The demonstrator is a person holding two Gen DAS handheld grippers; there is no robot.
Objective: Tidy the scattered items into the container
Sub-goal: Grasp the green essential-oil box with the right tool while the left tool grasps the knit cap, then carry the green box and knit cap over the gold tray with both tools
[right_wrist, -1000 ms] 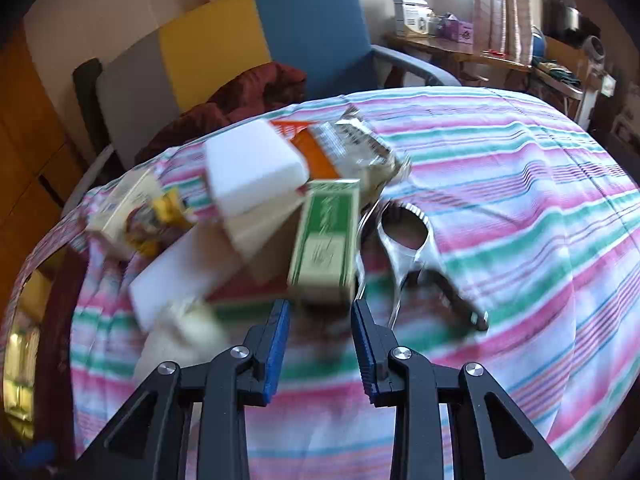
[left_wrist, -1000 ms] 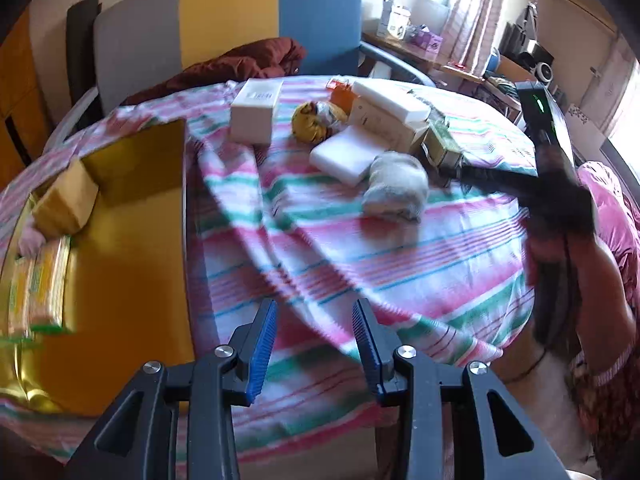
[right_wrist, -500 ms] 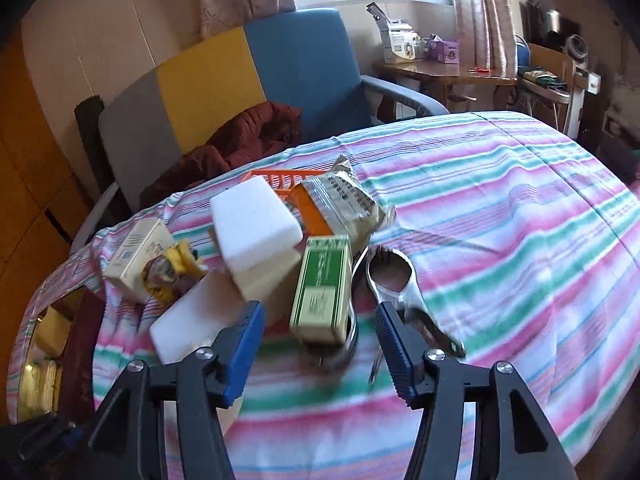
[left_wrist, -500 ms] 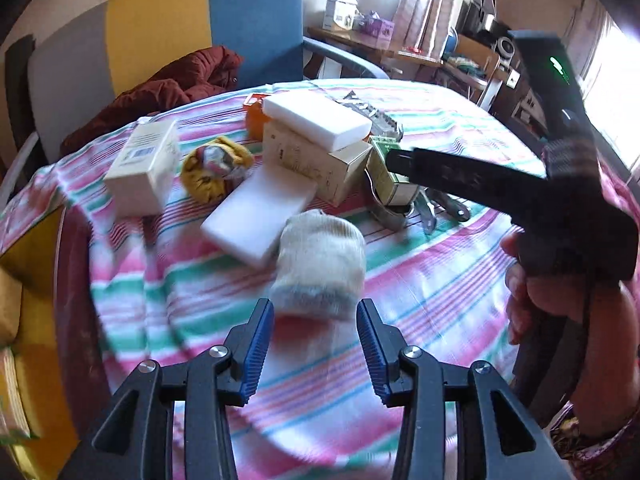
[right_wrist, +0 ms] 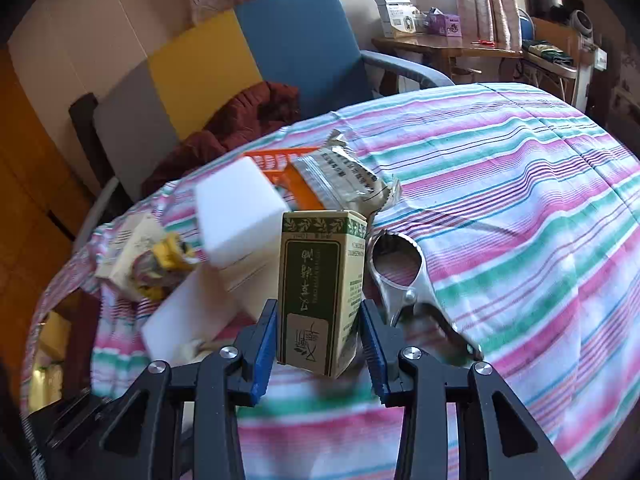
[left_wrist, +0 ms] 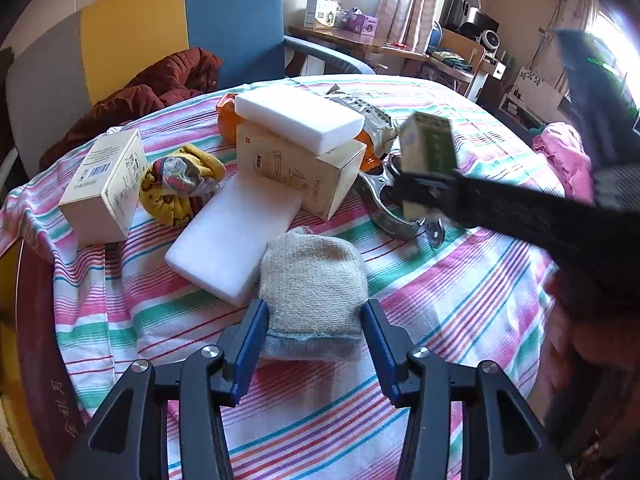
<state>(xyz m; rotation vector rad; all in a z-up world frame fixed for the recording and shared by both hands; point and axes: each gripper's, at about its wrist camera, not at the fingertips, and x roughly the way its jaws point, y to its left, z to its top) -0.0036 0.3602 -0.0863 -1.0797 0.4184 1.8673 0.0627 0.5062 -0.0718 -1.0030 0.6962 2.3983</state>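
The green-and-cream carton (right_wrist: 320, 292) stands upright between the fingers of the right gripper (right_wrist: 320, 344), its long axis vertical, printed front face toward the wrist camera, top flap away from the tabletop (right_wrist: 520, 208). The fingers are closing on its two narrow sides; from the left wrist view the carton (left_wrist: 428, 148) appears lifted clear of the striped cloth, so treat it as held. Keep the squeeze low on the carton and even, since thin card may crush or twist if the pads bite off-centre. Carry it upright, clear of the metal tool (right_wrist: 400, 268) just beside it. The grey sock (left_wrist: 312, 280) lies flat, long axis running away from the left gripper (left_wrist: 312, 344), cuff end nearest. Those fingers are opening, straddling the cuff without pressing. Advance slightly before closing, so the pads take the thick folded body. The container is not clearly in view.
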